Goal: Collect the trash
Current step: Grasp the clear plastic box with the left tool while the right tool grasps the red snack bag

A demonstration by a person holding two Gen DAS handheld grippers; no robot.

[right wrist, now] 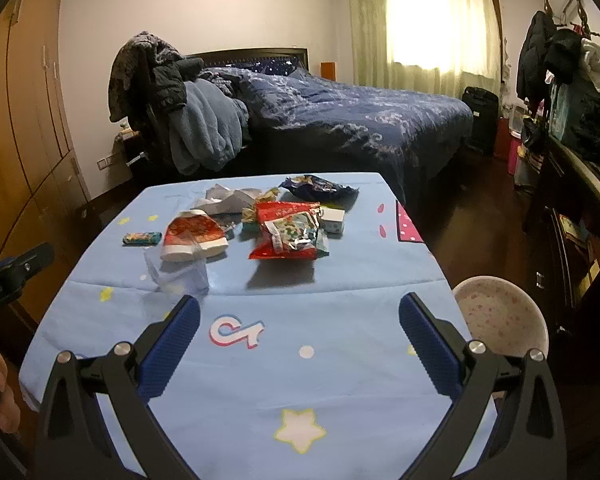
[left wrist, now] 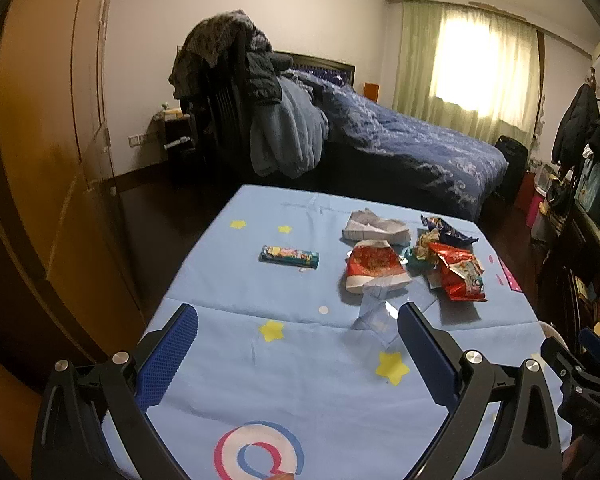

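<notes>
Trash lies on a table with a light blue star-print cloth (left wrist: 260, 380) (right wrist: 320, 380). I see a red and white wrapper (left wrist: 374, 270) (right wrist: 194, 236), a red snack bag (left wrist: 460, 276) (right wrist: 288, 236), a dark blue bag (left wrist: 448, 230) (right wrist: 318, 188), crumpled white paper (left wrist: 374, 228) (right wrist: 228, 200), a clear plastic bag (left wrist: 380, 316) (right wrist: 176, 274) and a small candy pack (left wrist: 289, 257) (right wrist: 141, 238). My left gripper (left wrist: 298, 330) is open and empty, short of the clear bag. My right gripper (right wrist: 300, 318) is open and empty, nearer the table's front.
A white bin (right wrist: 500, 320) with a speckled liner stands at the table's right side. A bed with a dark blue duvet (right wrist: 360, 120) lies behind the table, with clothes piled on a chair (right wrist: 172, 100). A wooden wardrobe (left wrist: 52, 140) is on the left.
</notes>
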